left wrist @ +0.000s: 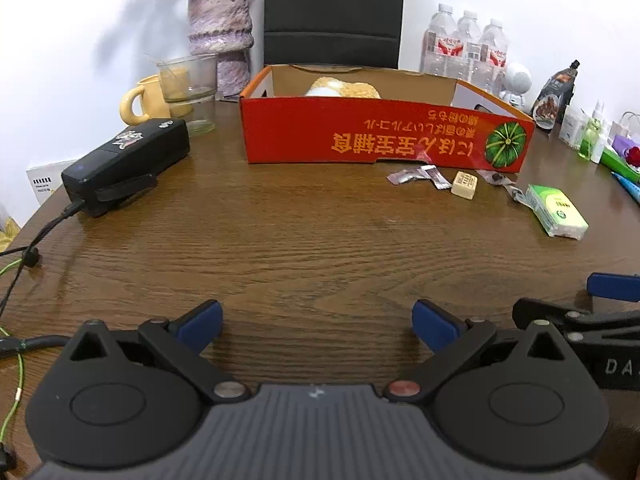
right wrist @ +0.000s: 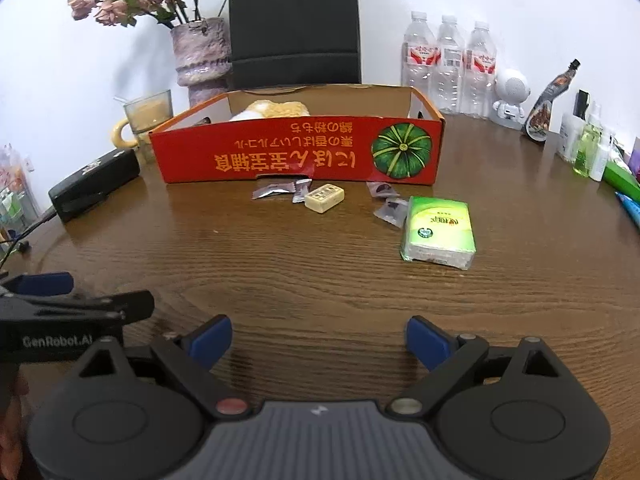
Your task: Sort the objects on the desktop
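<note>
A red cardboard box (left wrist: 384,136) (right wrist: 296,152) with a pumpkin picture stands mid-table, with something cream and fluffy (left wrist: 344,87) inside. In front of it lie a cream block (left wrist: 465,185) (right wrist: 324,198), several small sachets (left wrist: 416,176) (right wrist: 276,191) and a green tissue pack (left wrist: 558,211) (right wrist: 438,232). My left gripper (left wrist: 316,320) hovers open over bare wood near the front edge, nothing between its blue pads. My right gripper (right wrist: 319,336) is open beside it, also empty. Each shows at the edge of the other's view, only in part.
At the left lies a black device (left wrist: 128,164) with a cable running off the table. Behind it are a glass (left wrist: 190,88), a yellow mug (left wrist: 140,100) and a vase (left wrist: 220,28). Water bottles (left wrist: 464,44), a white figurine (left wrist: 518,82), a pouch (left wrist: 556,92) and small bottles (left wrist: 590,136) line the back right.
</note>
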Motion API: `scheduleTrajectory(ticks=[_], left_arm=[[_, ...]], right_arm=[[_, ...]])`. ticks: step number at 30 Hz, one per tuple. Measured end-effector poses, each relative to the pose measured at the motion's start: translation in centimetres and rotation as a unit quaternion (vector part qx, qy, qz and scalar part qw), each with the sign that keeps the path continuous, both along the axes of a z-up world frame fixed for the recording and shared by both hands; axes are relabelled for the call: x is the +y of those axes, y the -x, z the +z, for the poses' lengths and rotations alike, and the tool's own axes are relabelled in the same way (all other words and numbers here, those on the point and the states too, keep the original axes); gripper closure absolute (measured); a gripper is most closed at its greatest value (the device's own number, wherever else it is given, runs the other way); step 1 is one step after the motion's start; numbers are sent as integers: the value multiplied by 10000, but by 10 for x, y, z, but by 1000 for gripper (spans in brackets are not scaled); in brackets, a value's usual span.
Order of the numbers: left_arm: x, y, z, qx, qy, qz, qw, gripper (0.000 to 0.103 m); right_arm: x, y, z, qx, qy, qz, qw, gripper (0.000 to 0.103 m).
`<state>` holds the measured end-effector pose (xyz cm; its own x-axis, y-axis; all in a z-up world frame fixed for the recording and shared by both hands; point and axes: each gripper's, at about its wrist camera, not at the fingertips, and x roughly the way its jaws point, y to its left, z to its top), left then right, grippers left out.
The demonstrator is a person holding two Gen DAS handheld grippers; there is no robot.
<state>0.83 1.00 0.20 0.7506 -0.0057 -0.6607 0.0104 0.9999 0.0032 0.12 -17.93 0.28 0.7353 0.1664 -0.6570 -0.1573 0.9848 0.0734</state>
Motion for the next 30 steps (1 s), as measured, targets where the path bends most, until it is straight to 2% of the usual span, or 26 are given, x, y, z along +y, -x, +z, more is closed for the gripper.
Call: scheduleTrajectory(ticks=[4,11,13,30], left_arm=[[-5,1,-3,-47,-143,-65,9999,0],[-3,0,-5,-90,-59,-44,9999,0],[-3,0,-5,-88,-54,-45,9999,0],[-2,0,-5,-86,-43,-50,9999,0]], right_arm=[[-2,0,-2,-98,20,-77,9999,8],[5,1,-5,-154,242,-65,9996,5],[4,0,-6,-132,208,-69,9997,0],[4,-2,-7,-111,231,-121,9996,0]])
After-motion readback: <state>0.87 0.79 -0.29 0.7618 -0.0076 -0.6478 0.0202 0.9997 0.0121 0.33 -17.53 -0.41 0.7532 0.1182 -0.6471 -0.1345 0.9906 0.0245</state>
